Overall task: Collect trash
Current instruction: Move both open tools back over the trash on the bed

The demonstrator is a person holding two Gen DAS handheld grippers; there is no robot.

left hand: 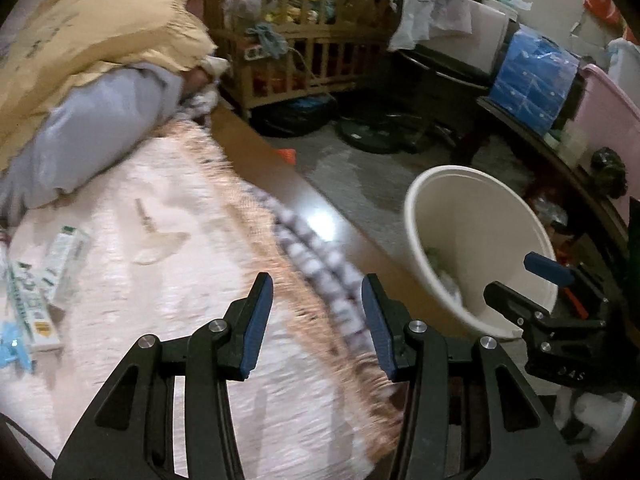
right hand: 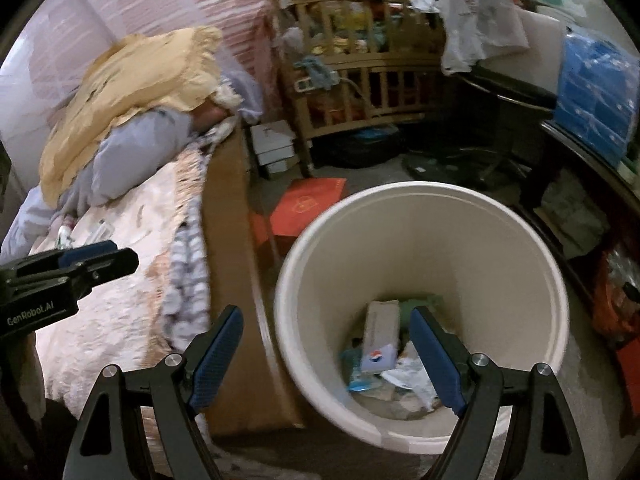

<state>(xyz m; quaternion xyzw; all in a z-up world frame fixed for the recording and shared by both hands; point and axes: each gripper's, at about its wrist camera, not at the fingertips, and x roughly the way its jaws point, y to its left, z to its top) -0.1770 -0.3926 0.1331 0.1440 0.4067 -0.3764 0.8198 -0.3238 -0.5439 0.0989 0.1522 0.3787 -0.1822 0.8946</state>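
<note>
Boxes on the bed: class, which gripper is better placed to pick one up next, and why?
Left. The left gripper is open over the bed, with the boxes just ahead to its left. The right gripper hangs open by the bin, farther away.

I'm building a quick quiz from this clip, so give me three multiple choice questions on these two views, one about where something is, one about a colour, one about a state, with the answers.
1. Where does the white bin stand?
A. On the bed
B. On the floor beside the bed
C. Inside the wooden crib

2. What colour are the pads on the right gripper's fingers?
A. Blue
B. Red
C. Yellow

3. What state is the left gripper in?
A. Shut on a box
B. Shut on nothing
C. Open and holding nothing

Answers:
1. B, the right wrist view shows the bin on the floor next to the bed edge.
2. A, both pads show blue against the black frame.
3. C, the jaws stand apart with only the bedcover seen between them.
</note>
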